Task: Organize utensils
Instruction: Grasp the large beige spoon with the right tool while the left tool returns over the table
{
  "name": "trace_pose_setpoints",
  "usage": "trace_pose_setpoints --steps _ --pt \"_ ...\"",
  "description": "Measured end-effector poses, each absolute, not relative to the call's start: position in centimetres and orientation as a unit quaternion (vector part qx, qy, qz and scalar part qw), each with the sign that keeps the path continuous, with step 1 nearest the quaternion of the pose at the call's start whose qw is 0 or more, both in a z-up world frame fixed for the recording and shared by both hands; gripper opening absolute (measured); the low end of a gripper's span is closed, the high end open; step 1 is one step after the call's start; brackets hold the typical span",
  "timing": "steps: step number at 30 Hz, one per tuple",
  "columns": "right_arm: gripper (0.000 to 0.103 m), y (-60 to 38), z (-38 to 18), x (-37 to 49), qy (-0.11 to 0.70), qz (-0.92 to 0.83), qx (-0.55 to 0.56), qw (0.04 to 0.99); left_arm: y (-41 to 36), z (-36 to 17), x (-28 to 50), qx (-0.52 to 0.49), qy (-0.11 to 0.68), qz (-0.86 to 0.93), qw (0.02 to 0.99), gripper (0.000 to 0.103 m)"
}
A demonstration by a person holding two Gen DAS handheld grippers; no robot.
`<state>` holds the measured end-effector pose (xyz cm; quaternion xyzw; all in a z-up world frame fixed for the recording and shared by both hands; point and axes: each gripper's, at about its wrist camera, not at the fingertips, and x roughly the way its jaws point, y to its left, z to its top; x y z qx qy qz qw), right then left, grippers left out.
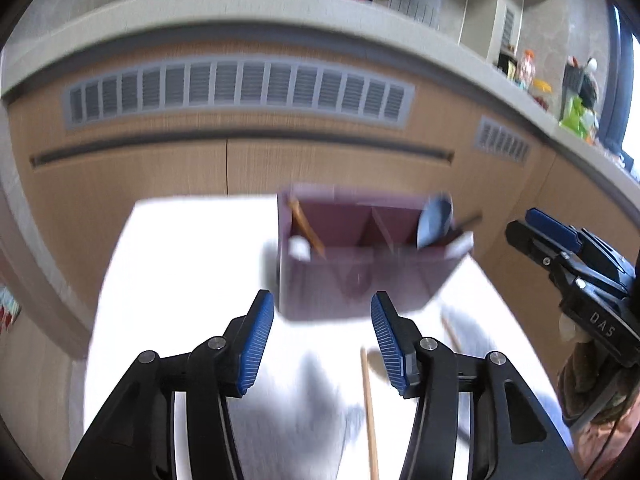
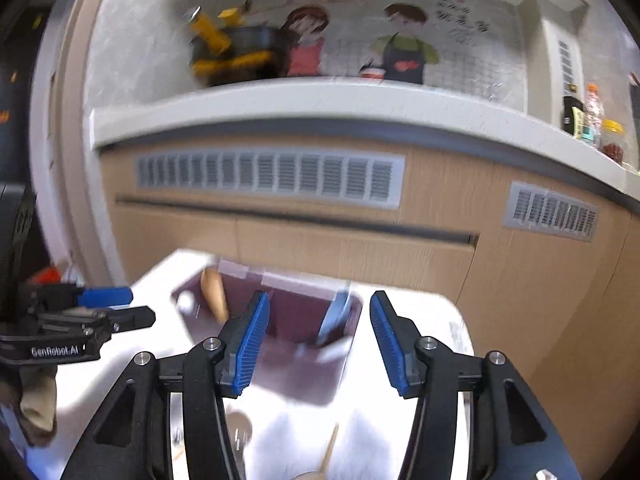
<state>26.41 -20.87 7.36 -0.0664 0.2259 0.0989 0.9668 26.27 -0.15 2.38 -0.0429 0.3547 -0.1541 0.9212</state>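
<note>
A maroon utensil organizer (image 1: 352,276) with compartments stands on the white table (image 1: 180,280). It holds a wooden utensil (image 1: 306,224) at its left and a blue spoon (image 1: 434,220) at its right. A wooden stick (image 1: 370,412) and another wooden piece (image 1: 451,334) lie on the table in front of it. My left gripper (image 1: 322,344) is open and empty, just before the organizer. In the right wrist view the organizer (image 2: 296,320) holds a wooden spoon (image 2: 214,294) and the blue spoon (image 2: 336,316). My right gripper (image 2: 318,344) is open and empty above it. A wooden utensil (image 2: 328,452) lies below.
Wood-front kitchen cabinets (image 1: 240,172) with grey vents stand behind the table under a pale counter (image 1: 240,4). Bottles and jars (image 1: 532,76) stand on the counter at the right. The other gripper shows at the right edge (image 1: 568,248) and at the left edge (image 2: 80,320).
</note>
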Motion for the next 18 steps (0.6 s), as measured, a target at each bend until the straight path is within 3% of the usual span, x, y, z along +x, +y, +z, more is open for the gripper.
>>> trace_pose_setpoints --steps 12,18 --pt "0.05 -17.4 -2.7 26.2 0.411 0.172 -0.115 0.888 1.9 -3.0 19.2 -0.036 0.427 -0.13 0.894 0.062" --pt "0.05 -16.2 -5.2 28.5 0.452 0.172 -0.103 0.869 2.0 -4.1 19.1 -0.041 0.446 -0.135 0.884 0.062"
